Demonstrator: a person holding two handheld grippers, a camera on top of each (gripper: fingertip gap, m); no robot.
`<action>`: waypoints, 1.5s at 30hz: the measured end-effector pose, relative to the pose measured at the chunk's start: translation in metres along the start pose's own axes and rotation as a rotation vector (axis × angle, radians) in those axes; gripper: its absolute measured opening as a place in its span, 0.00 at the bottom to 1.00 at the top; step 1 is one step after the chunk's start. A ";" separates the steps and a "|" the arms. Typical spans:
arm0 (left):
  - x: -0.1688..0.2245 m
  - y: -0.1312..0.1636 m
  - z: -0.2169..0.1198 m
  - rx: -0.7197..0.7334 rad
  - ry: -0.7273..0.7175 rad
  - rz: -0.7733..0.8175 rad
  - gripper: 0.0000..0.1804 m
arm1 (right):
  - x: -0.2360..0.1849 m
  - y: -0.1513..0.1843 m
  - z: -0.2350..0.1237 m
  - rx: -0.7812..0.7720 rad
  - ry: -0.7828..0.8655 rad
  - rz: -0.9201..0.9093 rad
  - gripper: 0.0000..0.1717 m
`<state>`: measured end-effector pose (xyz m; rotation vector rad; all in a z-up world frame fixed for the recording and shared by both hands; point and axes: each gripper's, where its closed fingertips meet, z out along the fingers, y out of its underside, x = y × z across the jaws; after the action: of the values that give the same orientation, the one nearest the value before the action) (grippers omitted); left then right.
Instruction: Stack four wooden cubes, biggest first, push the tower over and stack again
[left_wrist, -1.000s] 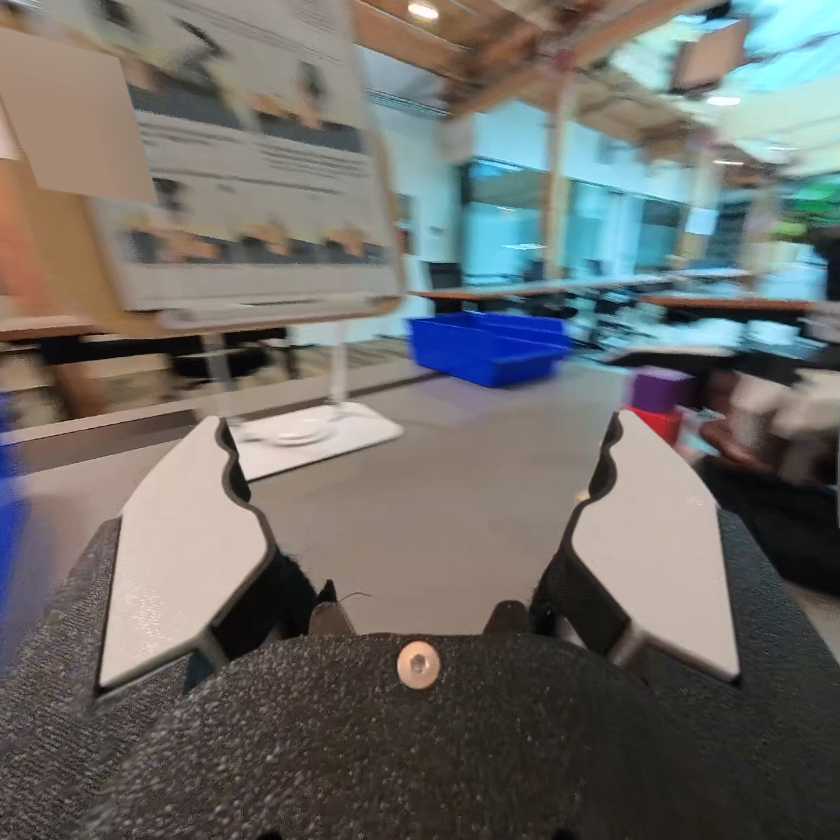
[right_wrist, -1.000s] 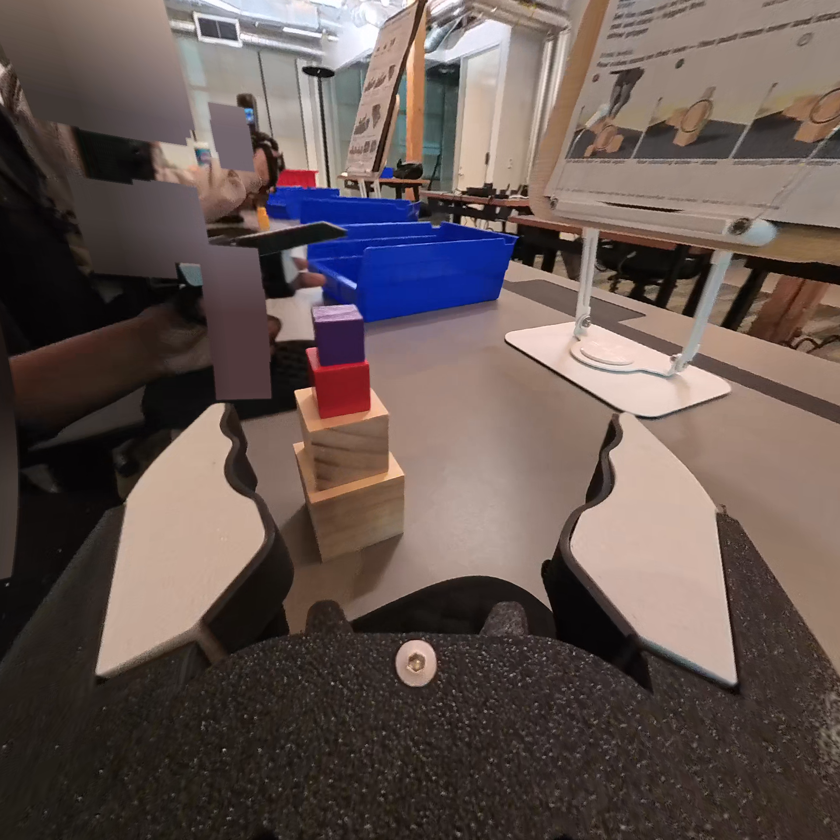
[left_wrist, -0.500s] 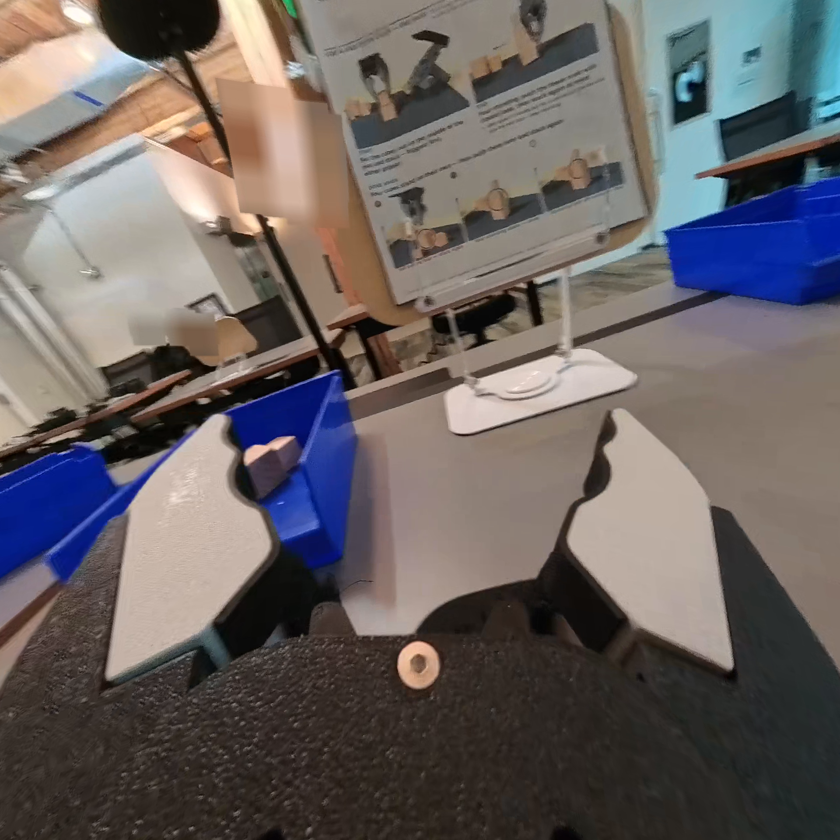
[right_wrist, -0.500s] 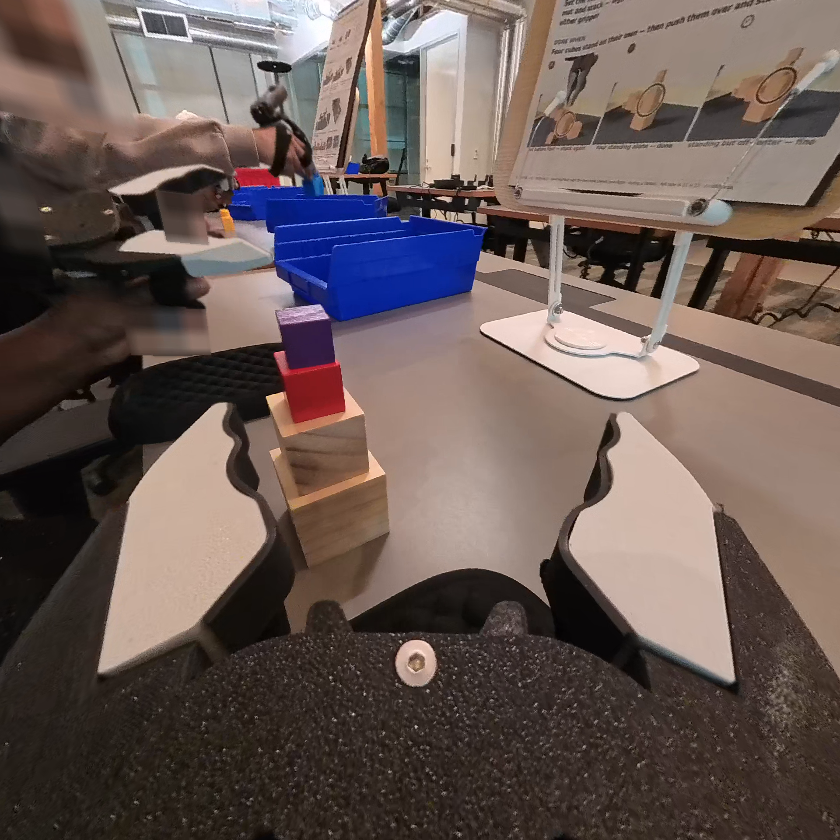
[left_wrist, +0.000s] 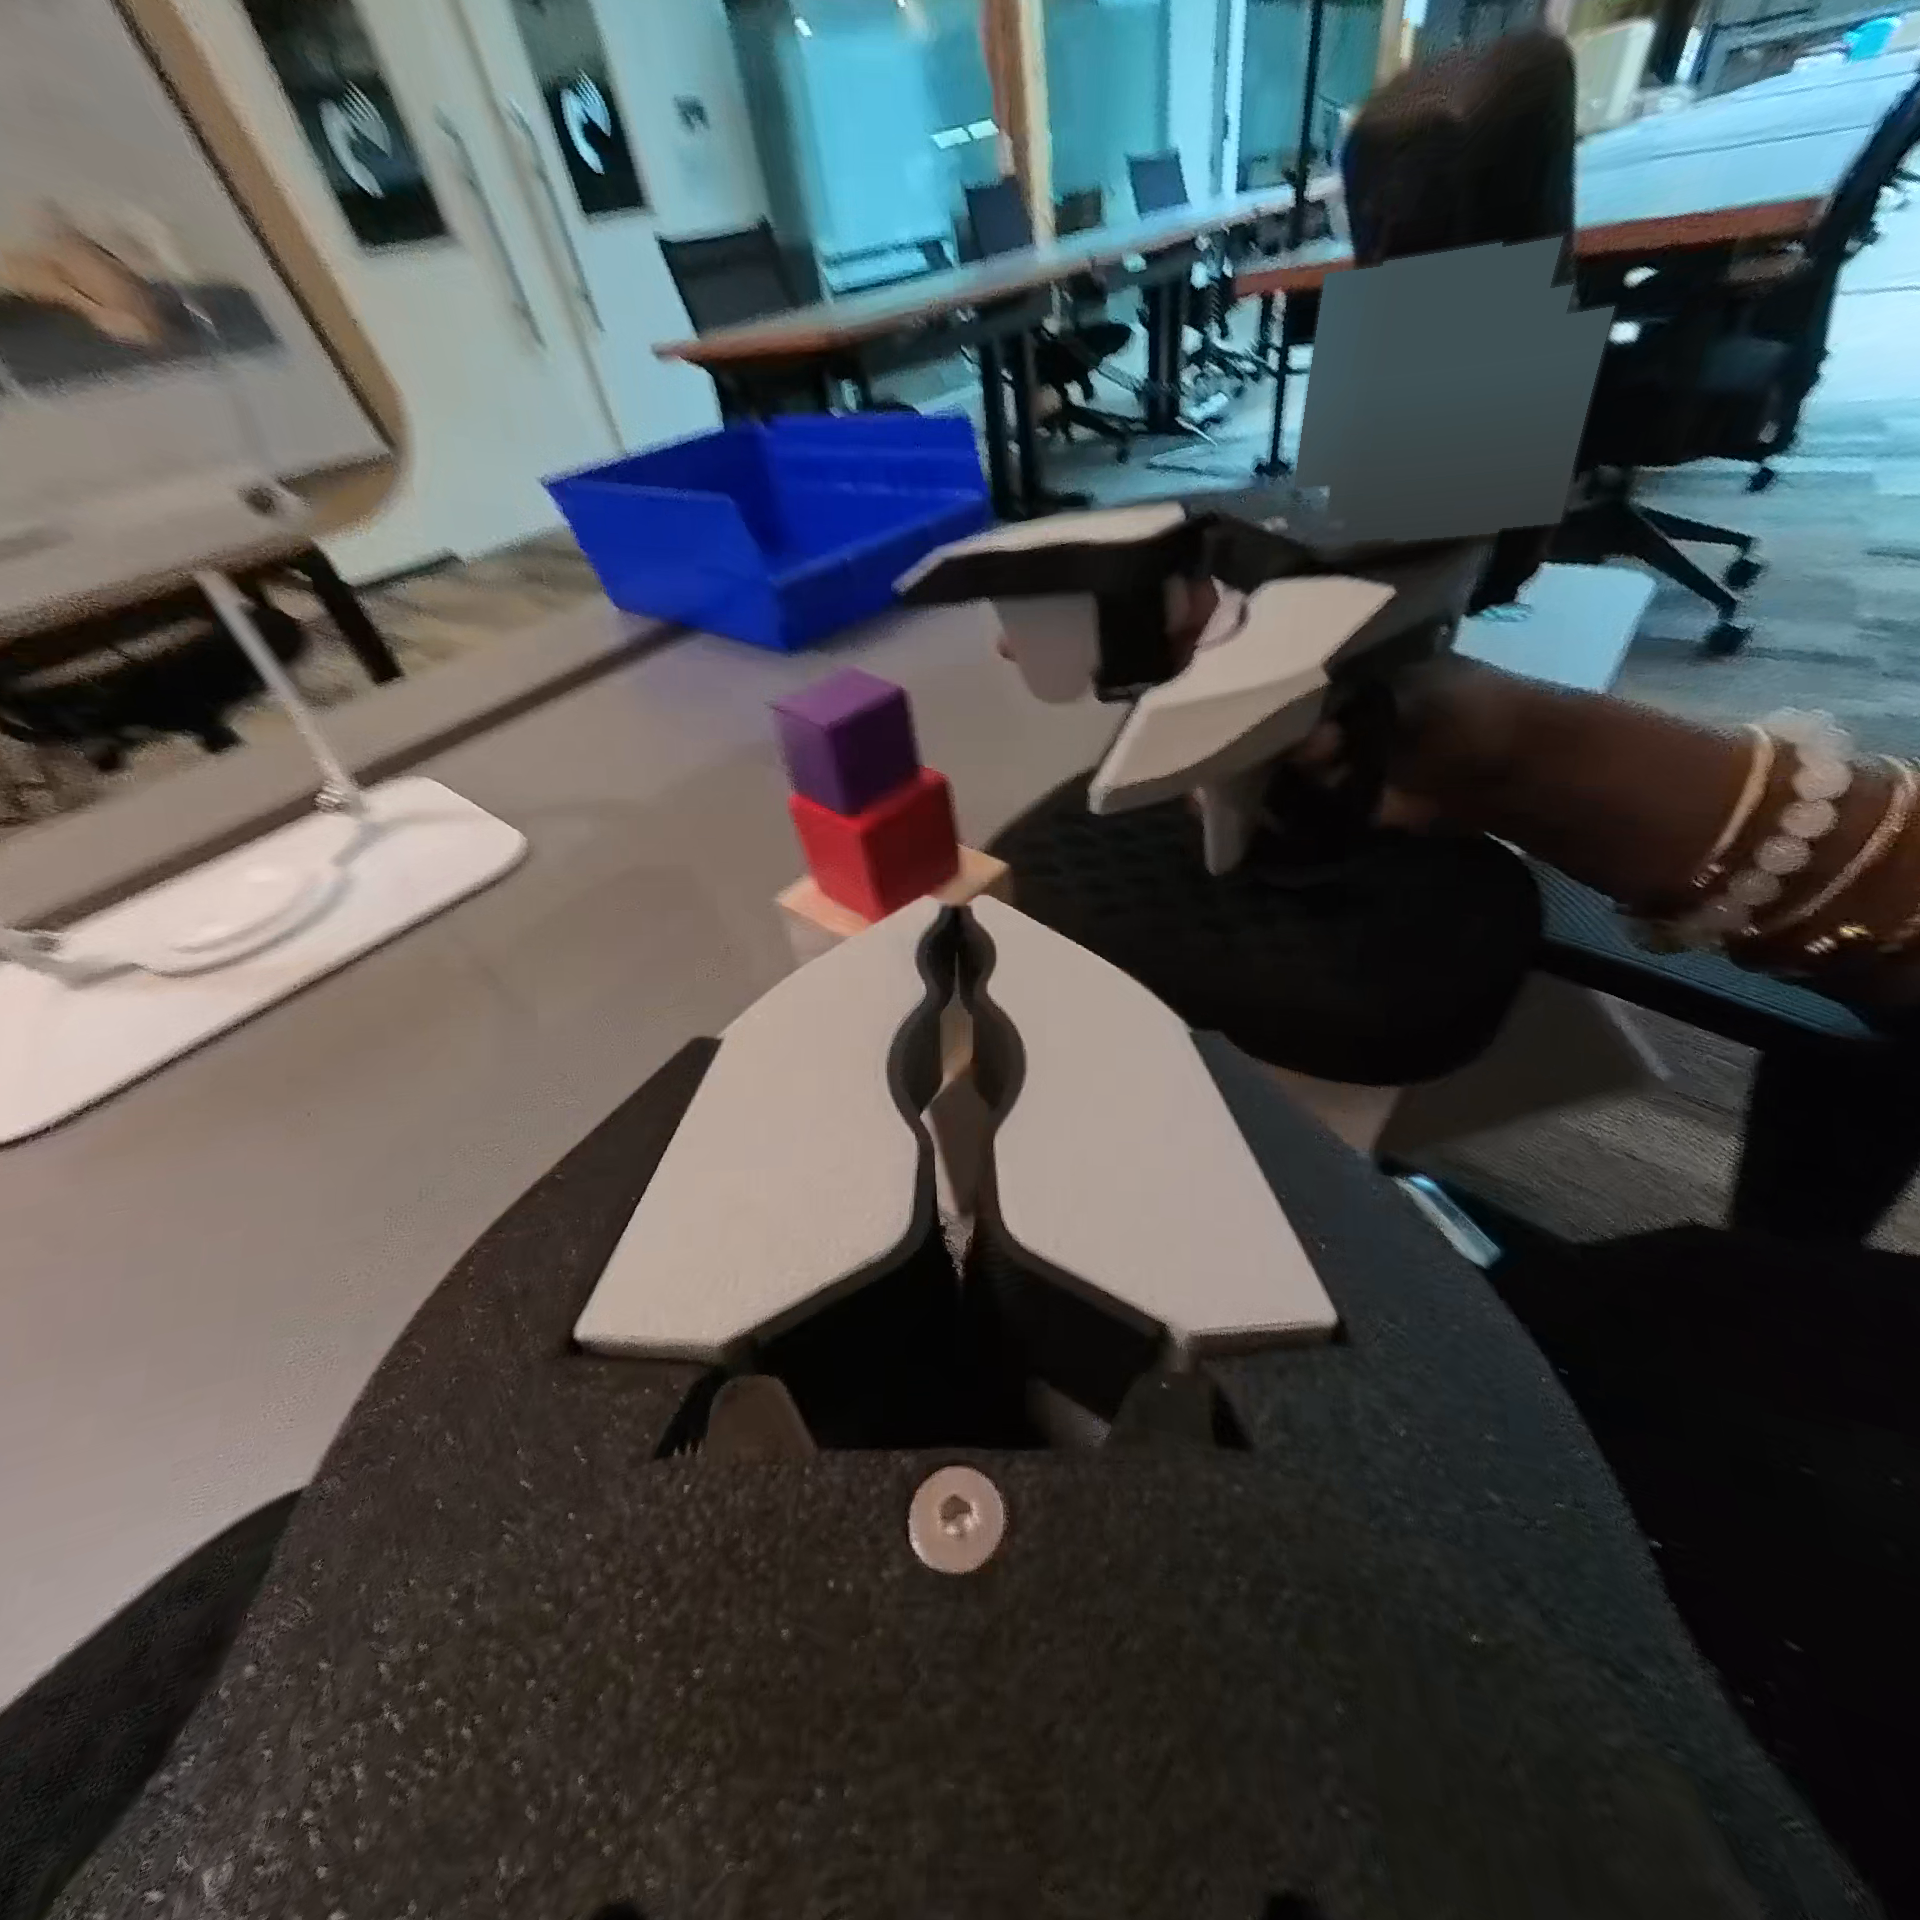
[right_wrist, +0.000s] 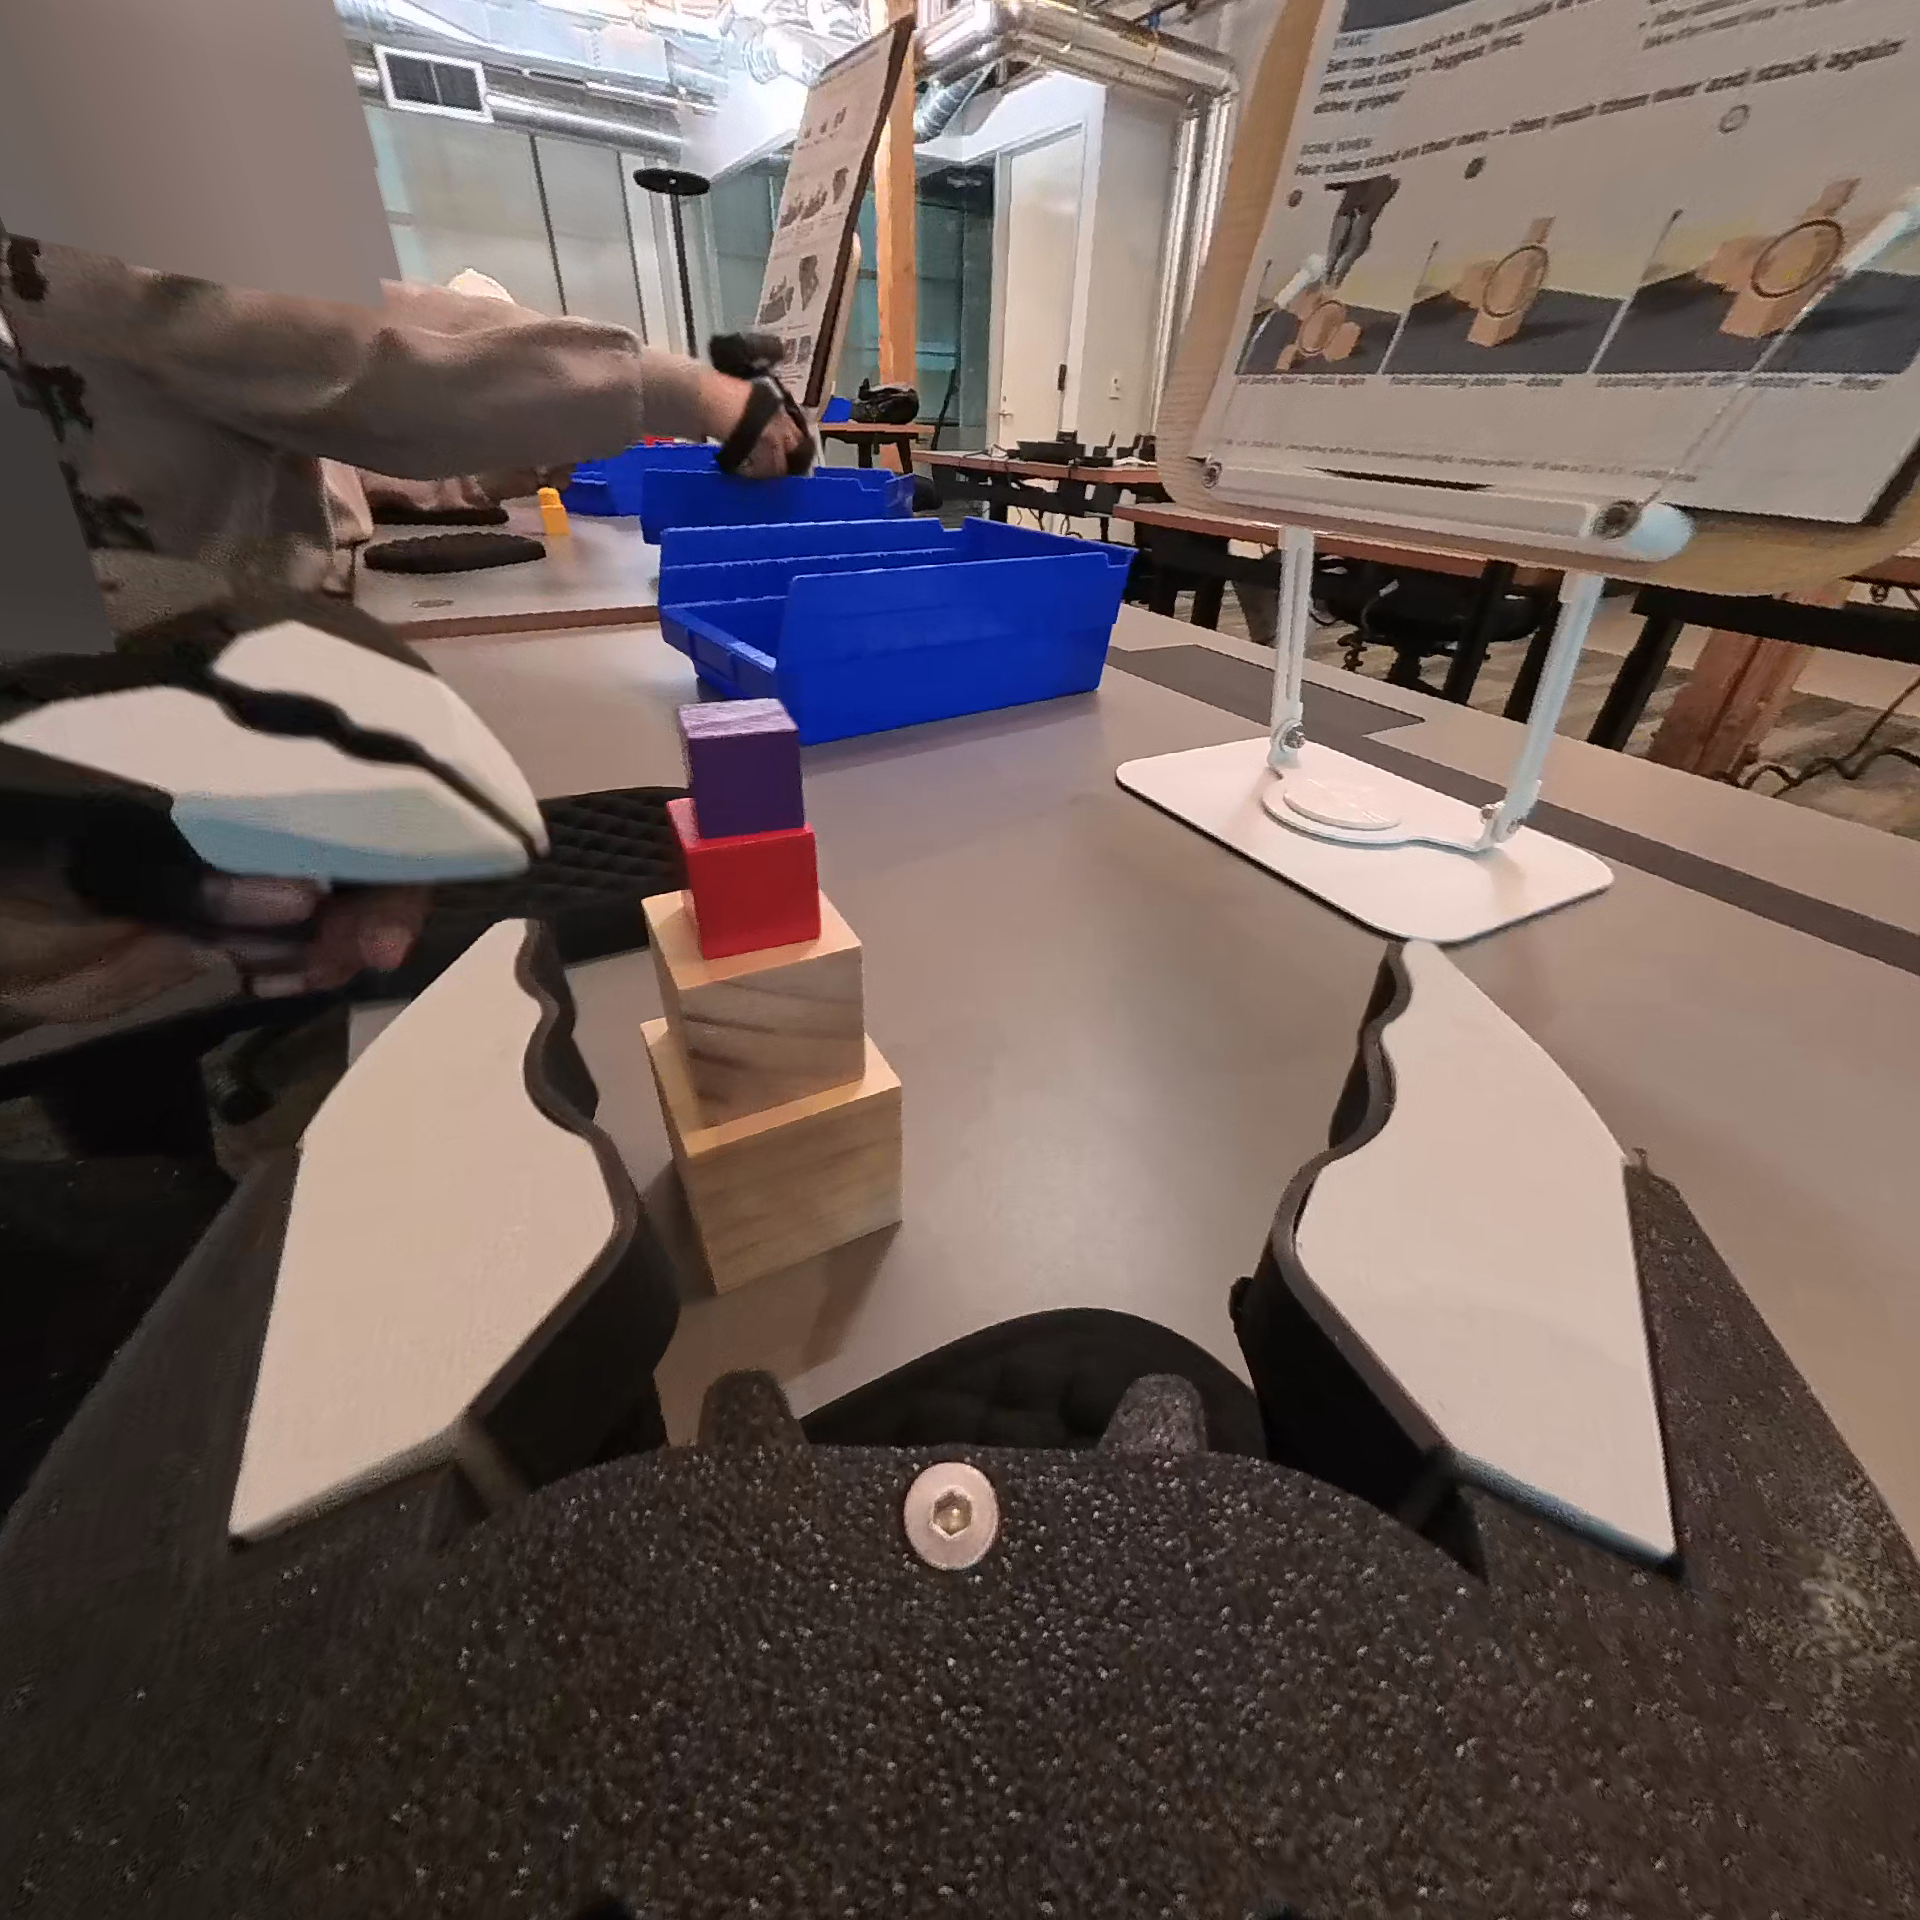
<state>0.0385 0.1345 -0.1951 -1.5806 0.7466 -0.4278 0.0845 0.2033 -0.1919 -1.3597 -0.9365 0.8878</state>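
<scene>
Here block stack near closed left gripper, beside open right gripper.

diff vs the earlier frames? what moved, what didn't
The left gripper swung round from the blue bin side toward the four-block stack, and its jaws, wide open earlier, are now closed with nothing between them. It now sits just left of the purple block, not touching. The right gripper stays open behind the stack; stack, blue bin and stand are unmoved.

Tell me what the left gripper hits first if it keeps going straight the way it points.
Probably the block stack: the shut left gripper points at the upper wooden block under the red cube. Depth is unclear.
</scene>
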 end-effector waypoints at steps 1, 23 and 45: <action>0.006 0.006 0.005 -0.025 0.024 -0.007 0.00 | -0.002 0.000 0.000 -0.003 -0.009 -0.006 0.81; 0.012 0.029 0.043 -0.101 0.043 -0.008 0.00 | -0.004 0.000 0.000 0.009 -0.028 -0.004 0.74; -0.021 0.028 0.051 -0.103 -0.002 -0.029 0.00 | -0.005 0.001 0.001 -0.001 -0.031 -0.020 0.73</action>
<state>0.0507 0.1854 -0.2274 -1.6898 0.7548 -0.4140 0.0819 0.1988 -0.1934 -1.3384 -0.9725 0.8954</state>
